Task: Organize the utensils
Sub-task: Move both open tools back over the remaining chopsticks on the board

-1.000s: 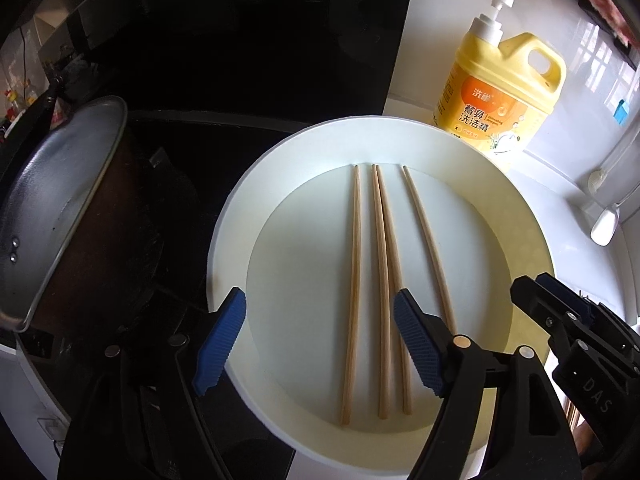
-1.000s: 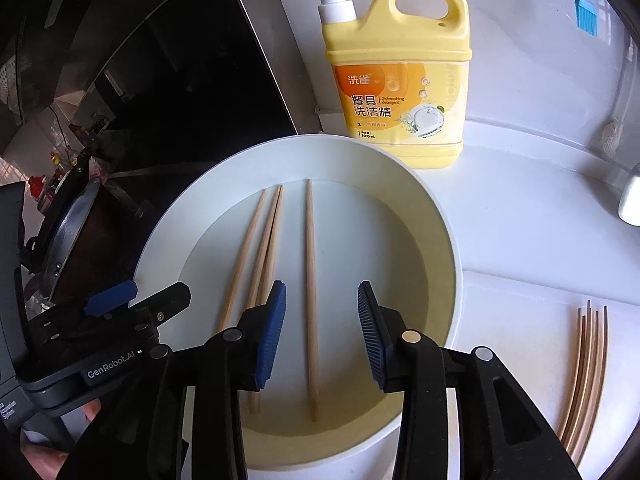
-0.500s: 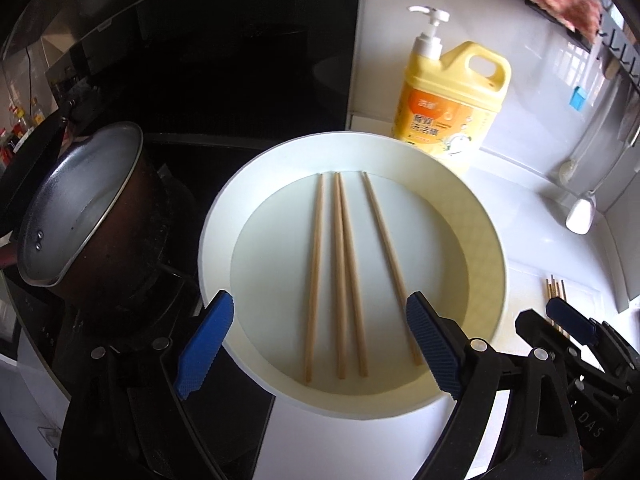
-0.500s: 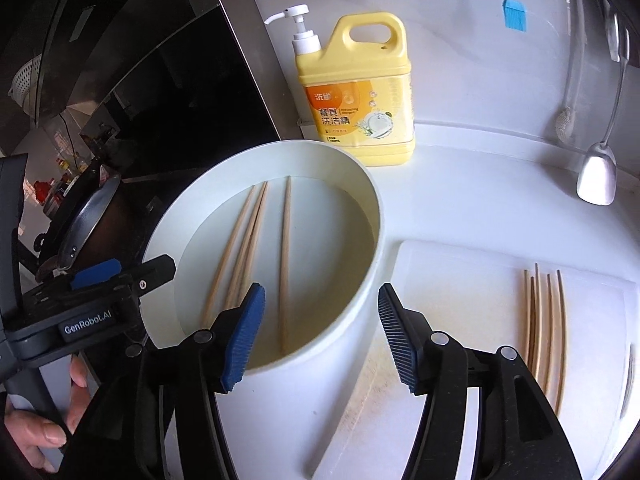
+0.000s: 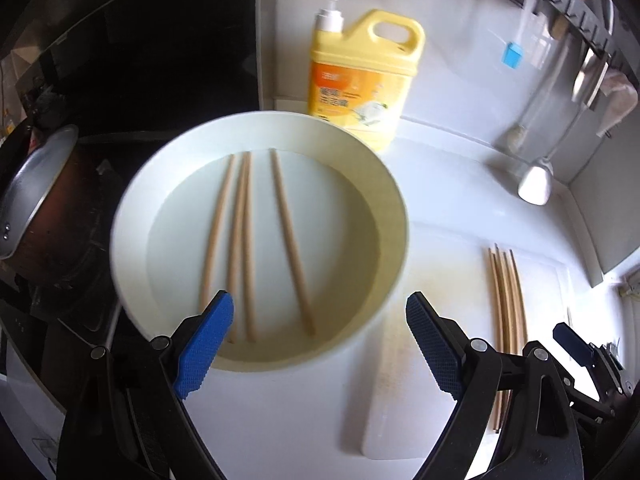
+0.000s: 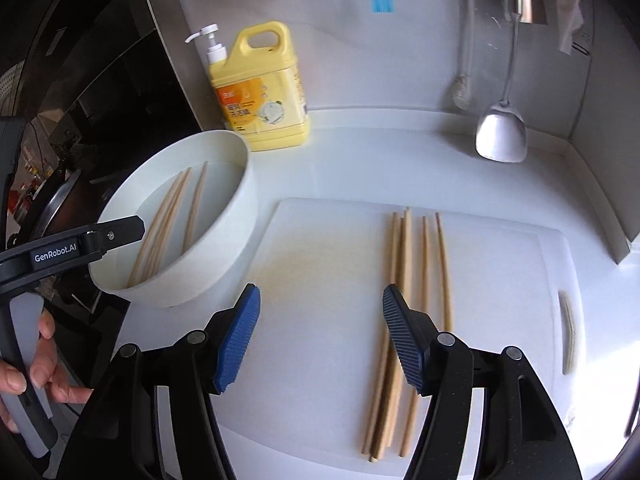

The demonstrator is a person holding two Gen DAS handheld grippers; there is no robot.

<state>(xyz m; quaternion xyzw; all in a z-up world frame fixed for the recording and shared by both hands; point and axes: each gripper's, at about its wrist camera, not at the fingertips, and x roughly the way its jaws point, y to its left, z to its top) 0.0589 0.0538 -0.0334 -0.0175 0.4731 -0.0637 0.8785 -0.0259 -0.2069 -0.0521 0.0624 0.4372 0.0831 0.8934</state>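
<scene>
Several wooden chopsticks (image 5: 244,240) lie side by side in a white round basin (image 5: 132,184); both show in the right wrist view too, chopsticks (image 6: 168,216) in the basin (image 6: 224,248). More chopsticks (image 6: 404,312) lie on a white cutting board (image 6: 316,320) to the right, also seen in the left wrist view (image 5: 506,292). My left gripper (image 5: 320,344) is open and empty above the basin's near rim. My right gripper (image 6: 320,332) is open and empty over the board, its right pad beside the board chopsticks.
A yellow dish-soap jug (image 6: 264,92) stands against the back wall. A pot with a lid (image 5: 36,192) sits on the dark stove at left. A white ladle (image 6: 500,132), a brush and a blue scraper (image 6: 382,0) hang on the wall at right.
Both grippers have pulled back and shifted right. The right gripper has left the basin, opened wider and now sits over the cutting board. The chopsticks have not moved.
</scene>
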